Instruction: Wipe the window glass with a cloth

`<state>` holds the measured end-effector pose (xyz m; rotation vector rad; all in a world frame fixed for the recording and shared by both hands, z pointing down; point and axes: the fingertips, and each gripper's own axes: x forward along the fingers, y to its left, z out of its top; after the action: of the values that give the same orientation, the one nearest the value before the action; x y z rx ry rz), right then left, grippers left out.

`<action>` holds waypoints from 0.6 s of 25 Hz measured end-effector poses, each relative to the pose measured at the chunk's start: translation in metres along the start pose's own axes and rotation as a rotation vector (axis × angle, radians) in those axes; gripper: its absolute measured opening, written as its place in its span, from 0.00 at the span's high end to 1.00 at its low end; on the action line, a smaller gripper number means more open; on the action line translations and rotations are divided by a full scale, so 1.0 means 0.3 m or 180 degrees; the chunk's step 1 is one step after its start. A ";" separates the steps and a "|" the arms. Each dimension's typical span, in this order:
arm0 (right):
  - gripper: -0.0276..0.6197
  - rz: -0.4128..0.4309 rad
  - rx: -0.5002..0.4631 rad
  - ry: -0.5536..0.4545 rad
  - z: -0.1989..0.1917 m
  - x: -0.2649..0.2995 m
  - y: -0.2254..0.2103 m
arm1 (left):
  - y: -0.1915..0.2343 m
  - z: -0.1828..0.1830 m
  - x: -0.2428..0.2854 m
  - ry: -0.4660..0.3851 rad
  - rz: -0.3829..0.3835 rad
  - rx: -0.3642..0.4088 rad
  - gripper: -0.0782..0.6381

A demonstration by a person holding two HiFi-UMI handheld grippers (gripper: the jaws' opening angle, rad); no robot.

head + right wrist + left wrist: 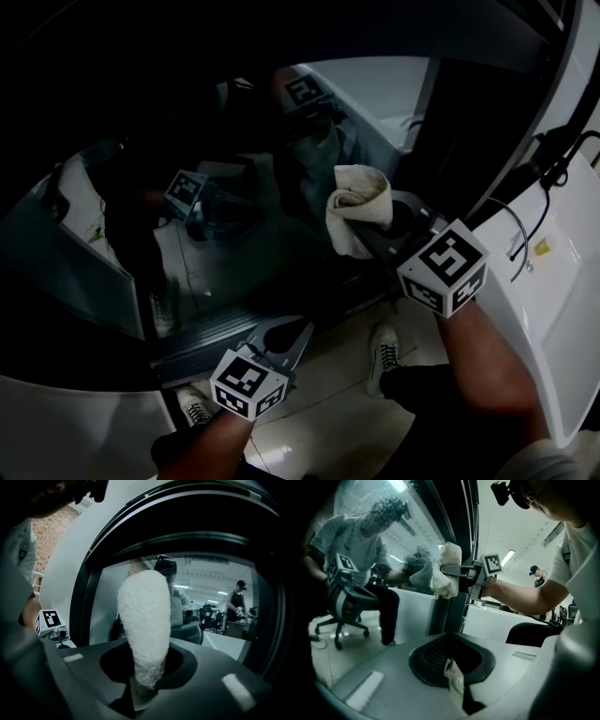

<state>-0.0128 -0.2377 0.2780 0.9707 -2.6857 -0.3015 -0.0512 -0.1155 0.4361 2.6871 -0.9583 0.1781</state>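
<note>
The window glass (234, 187) is dark and reflective and fills the upper left of the head view. My right gripper (380, 225) is shut on a folded white cloth (359, 211), which it holds up at the pane near the right-hand frame. The cloth (144, 620) stands upright between the jaws of the right gripper (143, 686), with the glass (211, 602) behind it. My left gripper (286, 339) hangs lower, by the bottom frame, shut with nothing held. The left gripper view shows the left gripper (454, 674) from above, with the cloth (446, 571) and the right gripper (461, 571) beyond it.
A dark window frame (216, 337) runs along the bottom of the pane. A white panel (562, 244) with black cables (553, 169) stands at the right. My shoes (382, 352) are on the tiled floor below. The glass mirrors a person and an office chair (344, 606).
</note>
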 end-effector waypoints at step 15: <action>0.83 -0.0200 -0.0002 0.0089 -0.051 -0.043 -0.106 | 0.014 -0.008 0.006 -0.0008 0.0004 -0.0008 0.87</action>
<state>0.0205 -0.2548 0.2811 1.0527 -2.6335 -0.2993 -0.0524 -0.1190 0.4397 2.6851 -0.9605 0.1736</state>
